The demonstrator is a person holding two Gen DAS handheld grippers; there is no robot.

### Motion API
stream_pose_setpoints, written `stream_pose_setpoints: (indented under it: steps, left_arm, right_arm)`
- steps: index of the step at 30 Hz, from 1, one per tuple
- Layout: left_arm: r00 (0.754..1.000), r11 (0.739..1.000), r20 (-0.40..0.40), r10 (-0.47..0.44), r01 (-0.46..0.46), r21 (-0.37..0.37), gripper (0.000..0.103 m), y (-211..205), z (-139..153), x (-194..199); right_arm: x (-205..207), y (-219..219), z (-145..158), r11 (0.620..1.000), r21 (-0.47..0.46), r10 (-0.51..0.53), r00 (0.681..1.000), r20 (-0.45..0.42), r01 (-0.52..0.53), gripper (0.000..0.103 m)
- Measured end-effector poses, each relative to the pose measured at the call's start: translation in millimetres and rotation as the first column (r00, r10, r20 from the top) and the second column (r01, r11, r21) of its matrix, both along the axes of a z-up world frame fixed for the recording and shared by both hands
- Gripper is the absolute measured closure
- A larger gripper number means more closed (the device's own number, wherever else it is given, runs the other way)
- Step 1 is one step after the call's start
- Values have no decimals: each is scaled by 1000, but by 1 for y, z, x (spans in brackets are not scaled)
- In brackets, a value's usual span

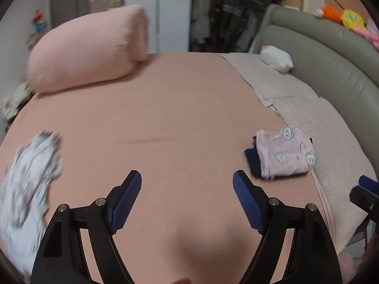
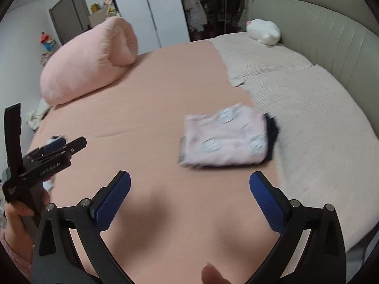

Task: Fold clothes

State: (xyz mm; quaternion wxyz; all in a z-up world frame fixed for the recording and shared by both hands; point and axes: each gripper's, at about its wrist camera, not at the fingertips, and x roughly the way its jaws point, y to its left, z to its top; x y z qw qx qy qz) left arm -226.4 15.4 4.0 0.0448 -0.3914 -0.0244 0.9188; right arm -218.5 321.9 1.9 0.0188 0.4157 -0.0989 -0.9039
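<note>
Right wrist: right gripper [image 2: 189,197] wide open, empty — folded pink garment [image 2: 225,137] mid-frame on bed [image 2: 154,90]. Left gripper [image 1: 187,196] likewise open, empty.

Both views evenly lit, soft indoor light, no glare; strong fisheye bending, dark vignette in all corners; bed sheet [image 1: 177,108] carries a soft dark shadow low at centre in each view; left wrist view: patterned garment [image 1: 28,177] at left edge heavily motion-smeared, rolled pink pillow [image 1: 87,47] soft-edged; right wrist view: folded pink garment [image 2: 225,135] blurred, print unreadable; wardrobe interior [image 2: 213,4] dim, detail lost.
</note>
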Motion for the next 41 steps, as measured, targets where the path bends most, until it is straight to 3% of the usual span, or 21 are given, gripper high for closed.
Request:
stream_pose_setpoints:
  steps: [2,6,17,30,35,41]
  left_arm:
    - [999,999,-17,42,-41,29,21,-30,0,39]
    - [993,993,-24,119,-119,7,21,-54,-4,65]
    - [985,988,-76,152,-151,20,21,-90,22,117]
    - [988,993,-101,120,-118,26,21,-69,39,191]
    - [990,994,-89,108,-106,26,21,-62,32,215]
    - [992,994,-65,106,-104,27,21,-54,19,221]
  right_arm:
    - [22,-22,5,1000,-21,-4,1000,-7,3,1]
    - [55,-67,7,1000,11,-8,1000,-1,8,1]
    - [115,-152,33,989,138,62,998,-30,-57,1]
    - [179,-166,39,989,147,31,999,-28,-27,1]
    - [208,-167,27,984,176,29,999,-34,-23,1]
    - [213,-165,23,985,172,26,999,-25,-22,1]
